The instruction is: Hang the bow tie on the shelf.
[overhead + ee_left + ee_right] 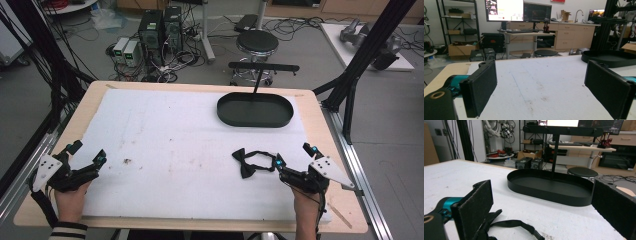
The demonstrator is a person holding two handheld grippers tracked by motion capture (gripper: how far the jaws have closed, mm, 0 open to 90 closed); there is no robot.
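Table (pixel 310 107) of pale wood carries a white foam mat (pixel 165 145) over most of its top, marked with a few brown stains near the centre. At the far right of the mat stands a black oval tray (pixel 255 111) with a low wall, from which a thin post rises to a horizontal hanger bar (pixel 263 66); the tray appears empty. The left gripper (pixel 87 155), held at the near left edge of the mat, has its jaws spread wide with nothing between them and lies well apart from the work. The right gripper (pixel 292 154), at the near right, is likewise spread wide; in the right gripper view its left jaw stands just beside the work item. That item is a black bow tie (pixel 246 162) with a thin neck strap (pixel 519 223), lying flat on the mat just left of the right gripper and well short of the tray. Judged as light, soft fabric, it will sag and trail its strap when lifted. Take hold at the centre knot, where the cloth is thickest. Nothing lies between the bow tie and the tray; the post and bar are the only obstacles over the tray.
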